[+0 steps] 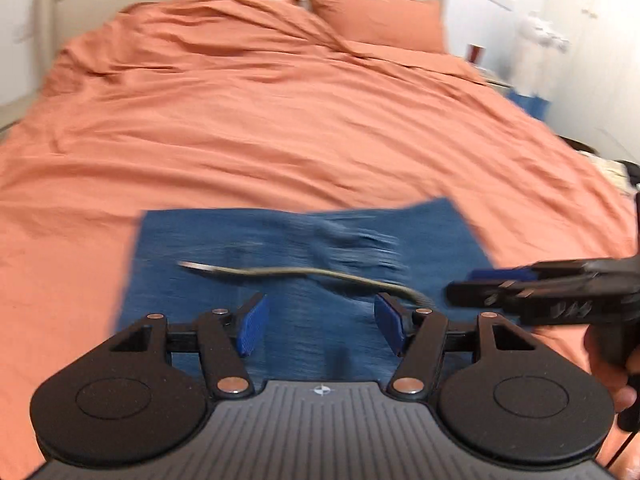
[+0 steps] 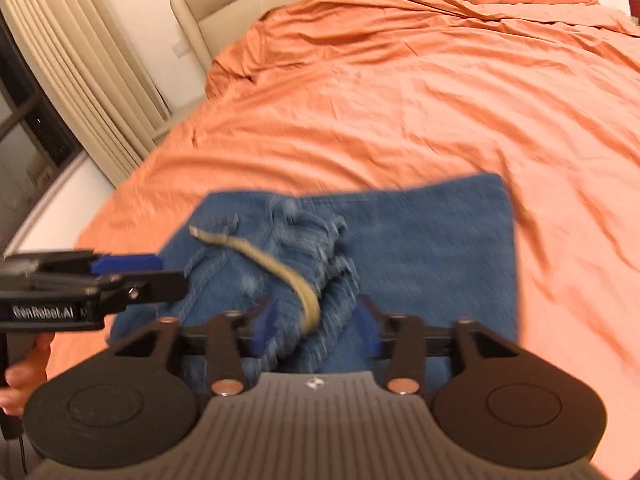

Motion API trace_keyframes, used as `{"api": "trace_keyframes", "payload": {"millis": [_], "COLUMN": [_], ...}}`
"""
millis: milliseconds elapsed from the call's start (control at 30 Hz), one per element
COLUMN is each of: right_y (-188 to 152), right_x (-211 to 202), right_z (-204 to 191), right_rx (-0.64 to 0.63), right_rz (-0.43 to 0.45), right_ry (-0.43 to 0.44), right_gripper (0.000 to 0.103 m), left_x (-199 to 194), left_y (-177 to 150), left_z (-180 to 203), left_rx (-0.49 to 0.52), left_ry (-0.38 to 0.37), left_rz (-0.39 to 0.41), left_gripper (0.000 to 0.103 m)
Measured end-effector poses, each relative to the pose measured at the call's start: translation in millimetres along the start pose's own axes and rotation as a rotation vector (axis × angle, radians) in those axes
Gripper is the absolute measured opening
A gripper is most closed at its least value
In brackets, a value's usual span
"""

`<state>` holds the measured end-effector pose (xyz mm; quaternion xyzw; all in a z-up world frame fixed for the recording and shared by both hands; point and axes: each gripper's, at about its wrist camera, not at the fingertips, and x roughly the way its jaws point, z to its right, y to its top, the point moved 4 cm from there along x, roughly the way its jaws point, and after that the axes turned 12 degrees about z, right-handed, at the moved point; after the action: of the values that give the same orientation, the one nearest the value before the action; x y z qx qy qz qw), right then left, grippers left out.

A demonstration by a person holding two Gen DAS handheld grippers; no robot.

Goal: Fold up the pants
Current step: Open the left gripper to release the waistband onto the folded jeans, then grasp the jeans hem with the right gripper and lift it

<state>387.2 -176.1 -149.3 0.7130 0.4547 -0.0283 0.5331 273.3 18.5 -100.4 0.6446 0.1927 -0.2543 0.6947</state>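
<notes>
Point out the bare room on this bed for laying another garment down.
Free: the wide orange bedspread between the jeans and the pillow, and the strip left of the jeans. Crowded: the near edge, where both open grippers hang over the denim and its belt.

folded blue jeans (image 2: 420, 240), flat on bed

the orange bedspread (image 1: 248, 120) lay wide and bare beyond the folded jeans (image 1: 280, 248), open room on the far side and to both sides. a tan belt (image 2: 280, 264) curved loose across the top of the jeans, in the way of a flat pass over them. a pillow (image 1: 376, 12) and the headboard (image 2: 224, 4) closed off the far end, curtains (image 2: 76, 56) the window side
</notes>
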Motion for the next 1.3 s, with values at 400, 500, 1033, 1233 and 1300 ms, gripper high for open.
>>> {"api": "trace_keyframes", "payload": {"millis": [400, 500, 1033, 1233, 1300], "right_y": [17, 23, 0, -8, -12], "right_x": [123, 112, 69, 68, 66], "right_z": [21, 10, 16, 31, 32], "right_rx": [0.264, 0.251, 0.327, 0.447, 0.472], "right_rz": [-0.091, -0.050, -0.037, -0.042, -0.053], "right_ry": [0.054, 0.079, -0.014, 0.001, 0.009], "right_gripper": [0.034, 0.012, 0.010, 0.027, 0.036], "left_x": [-1, -4, 12, 5, 2], "left_y": [-12, -14, -21, -21, -21], "left_z": [-94, -99, -90, -102, -110], "left_rx": [-0.155, -0.165, -0.170, -0.172, -0.190], "left_ry": [0.117, 0.112, 0.078, 0.085, 0.094], "left_rz": [-0.010, 0.004, -0.048, -0.031, -0.018], "left_gripper": [0.070, 0.068, 0.049, 0.049, 0.049]}}
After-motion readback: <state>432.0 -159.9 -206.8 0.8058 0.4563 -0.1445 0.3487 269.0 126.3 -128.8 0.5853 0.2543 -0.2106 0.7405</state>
